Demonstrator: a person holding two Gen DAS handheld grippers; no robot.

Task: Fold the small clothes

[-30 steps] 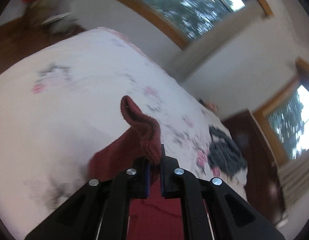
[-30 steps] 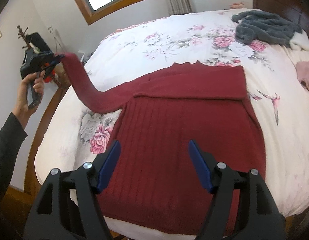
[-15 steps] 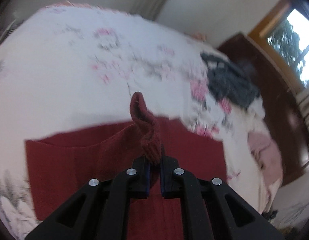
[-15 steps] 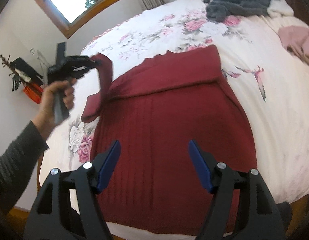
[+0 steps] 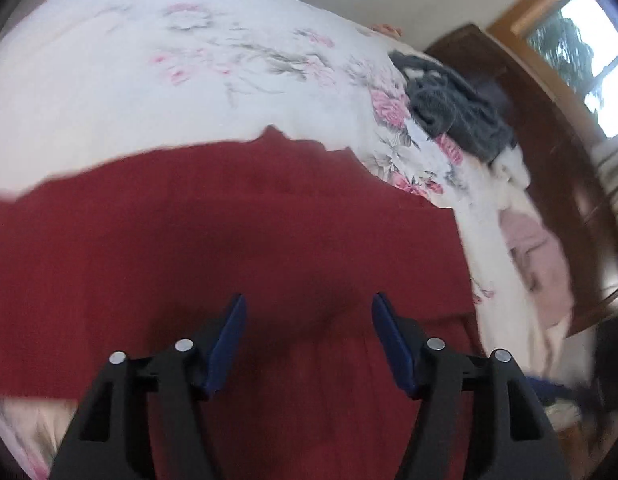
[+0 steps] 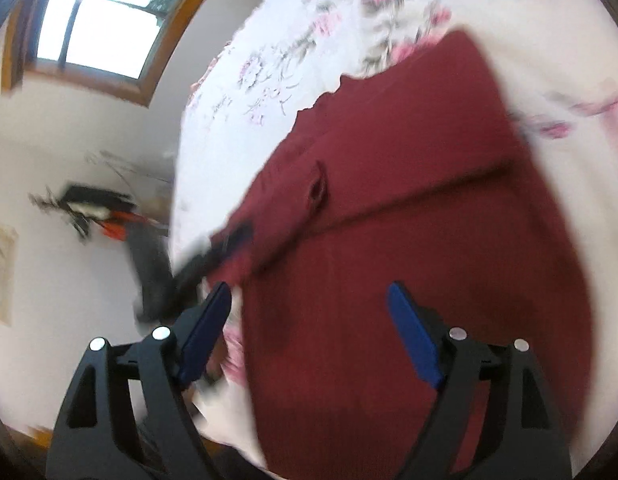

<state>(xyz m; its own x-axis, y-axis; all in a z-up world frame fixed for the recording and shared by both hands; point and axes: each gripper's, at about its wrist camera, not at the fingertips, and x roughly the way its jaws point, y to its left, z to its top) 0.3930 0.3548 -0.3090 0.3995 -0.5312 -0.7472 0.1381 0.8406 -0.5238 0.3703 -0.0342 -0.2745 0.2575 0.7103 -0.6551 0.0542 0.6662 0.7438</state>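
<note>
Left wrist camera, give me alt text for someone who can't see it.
An open two-finger left gripper, holding nothing, hovers over a dark red sweater spread on a floral bedspread. A grey garment and a pink garment lie further along the bed, by a dark wooden headboard.

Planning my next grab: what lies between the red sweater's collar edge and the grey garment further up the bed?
Only bare floral bedspread lies between the red sweater and the grey garment, as the left wrist view shows.
</note>
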